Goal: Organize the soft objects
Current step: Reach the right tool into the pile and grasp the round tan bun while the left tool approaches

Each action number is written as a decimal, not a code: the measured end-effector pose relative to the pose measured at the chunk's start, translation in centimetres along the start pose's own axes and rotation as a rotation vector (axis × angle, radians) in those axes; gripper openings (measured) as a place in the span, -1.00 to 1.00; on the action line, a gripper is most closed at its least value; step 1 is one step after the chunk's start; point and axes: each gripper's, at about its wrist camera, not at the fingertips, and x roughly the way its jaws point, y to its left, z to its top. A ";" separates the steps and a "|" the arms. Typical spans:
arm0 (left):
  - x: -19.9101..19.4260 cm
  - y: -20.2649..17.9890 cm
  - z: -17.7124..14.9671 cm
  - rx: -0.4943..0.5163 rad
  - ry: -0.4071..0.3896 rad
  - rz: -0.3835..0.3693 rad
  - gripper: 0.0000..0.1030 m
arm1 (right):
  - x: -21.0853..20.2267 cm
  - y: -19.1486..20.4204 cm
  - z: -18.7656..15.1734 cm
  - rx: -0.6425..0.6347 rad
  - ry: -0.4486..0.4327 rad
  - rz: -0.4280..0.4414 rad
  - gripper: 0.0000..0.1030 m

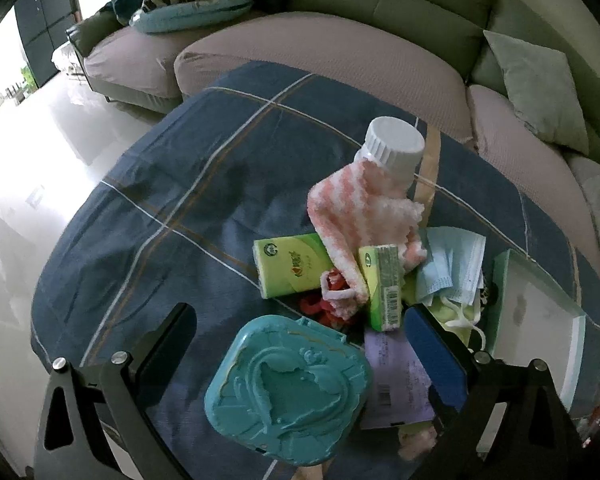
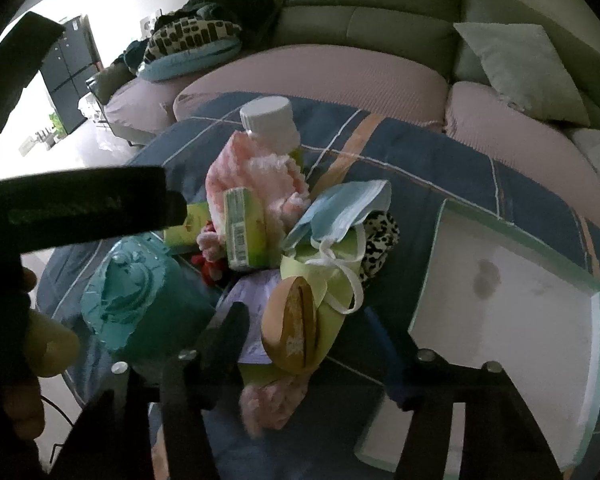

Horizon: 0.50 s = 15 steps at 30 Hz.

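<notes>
A plaid-clothed counter [image 2: 440, 152] before a sofa: right tool [image 2: 308, 320], half-wide around the bun-shaped squishy [image 2: 292, 320], should close gently; left tool [image 1: 300, 360] gapes.

White-capped bottle [image 1: 394, 148], teal case [image 1: 286, 394], white tray [image 2: 512, 304], possibly glass-edged.

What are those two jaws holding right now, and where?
Nothing yet, it seems: the bun sits untouched between the right gripper's open jaws, and the teal box lies between the left gripper's.
</notes>
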 end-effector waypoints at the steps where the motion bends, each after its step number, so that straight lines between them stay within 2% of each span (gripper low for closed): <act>1: 0.2 0.0 0.0 -0.004 0.003 -0.009 1.00 | 0.2 0.0 0.0 0.002 0.004 0.003 0.15; 3: 0.4 0.0 0.0 -0.008 0.009 -0.021 1.00 | 0.5 -0.2 -0.1 0.010 0.013 0.012 0.00; 6: 0.4 -0.1 0.0 -0.006 0.011 -0.024 1.00 | 0.8 -0.2 -0.2 0.016 0.017 0.012 -0.02; 9: 0.6 -0.2 0.0 -0.006 0.019 -0.031 1.00 | 0.9 -0.2 -0.2 0.015 0.017 0.023 -0.19; 15: 0.9 -0.5 -0.1 0.003 0.026 -0.039 1.00 | 1.1 -0.2 -0.3 0.018 0.018 0.035 -0.36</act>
